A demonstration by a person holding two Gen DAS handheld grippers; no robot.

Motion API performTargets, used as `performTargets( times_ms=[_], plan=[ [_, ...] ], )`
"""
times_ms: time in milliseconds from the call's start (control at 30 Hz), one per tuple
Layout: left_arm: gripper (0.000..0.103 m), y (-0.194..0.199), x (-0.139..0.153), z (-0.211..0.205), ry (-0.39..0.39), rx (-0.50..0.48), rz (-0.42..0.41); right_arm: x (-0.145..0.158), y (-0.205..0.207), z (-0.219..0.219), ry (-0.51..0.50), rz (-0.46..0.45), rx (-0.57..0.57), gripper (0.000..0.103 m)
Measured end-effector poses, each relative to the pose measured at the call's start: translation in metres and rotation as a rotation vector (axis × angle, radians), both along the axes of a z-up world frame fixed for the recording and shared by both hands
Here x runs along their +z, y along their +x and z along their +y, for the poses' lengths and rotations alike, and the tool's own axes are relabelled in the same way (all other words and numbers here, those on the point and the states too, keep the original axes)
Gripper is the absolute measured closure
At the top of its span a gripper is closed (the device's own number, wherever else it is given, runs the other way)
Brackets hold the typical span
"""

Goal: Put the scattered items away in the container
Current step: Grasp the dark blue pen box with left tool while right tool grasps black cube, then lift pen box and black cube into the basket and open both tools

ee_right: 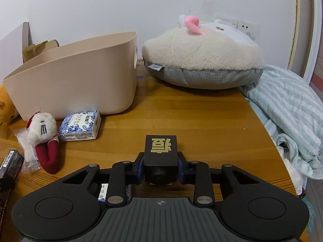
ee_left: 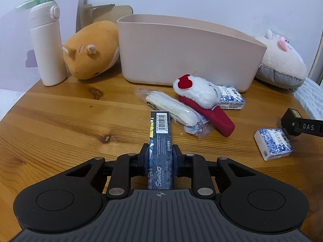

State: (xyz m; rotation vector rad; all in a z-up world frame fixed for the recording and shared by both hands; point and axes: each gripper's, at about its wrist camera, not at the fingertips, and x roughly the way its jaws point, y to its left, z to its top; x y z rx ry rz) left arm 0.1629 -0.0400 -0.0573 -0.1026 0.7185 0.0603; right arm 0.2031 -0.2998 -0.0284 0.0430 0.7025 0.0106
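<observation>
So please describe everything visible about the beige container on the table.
The beige container is a smooth, matte, plastic-looking tub with rounded corners and an oval handle cutout in one end. It stands upright and open-topped on the wooden table; its inside is hidden. The orange plush leans against one end, and a tissue pack lies at its base.

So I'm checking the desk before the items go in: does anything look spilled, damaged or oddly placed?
Nothing looks spilled or broken. The beige plastic bin stands upright. The one oddity: the white plush toy with a red body lies tipped across the clear-wrapped white snack, and leans on a blue-and-white tissue pack.
</observation>
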Motion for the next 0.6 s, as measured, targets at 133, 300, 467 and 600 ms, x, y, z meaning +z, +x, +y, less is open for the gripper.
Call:
performTargets(
  times_ms=[133, 300, 467, 600],
  plan=[
    [0.08, -0.006, 0.01, 0.006, -0.015, 0.007, -0.032, 0.012, -0.007, 0.002, -0.007, -0.03, 0.007, 0.074],
    [0.08, -0.01, 0.026, 0.014, -0.032, 0.012, -0.069, 0.029, -0.013, 0.009, -0.006, -0.07, 0.025, 0.074],
    [0.08, -0.009, 0.043, 0.022, -0.05, 0.019, -0.104, 0.044, -0.016, 0.02, -0.002, -0.103, 0.046, 0.074],
    [0.08, -0.006, 0.057, 0.027, -0.061, 0.021, -0.135, 0.056, -0.015, 0.028, 0.003, -0.127, 0.063, 0.074]
  ],
)
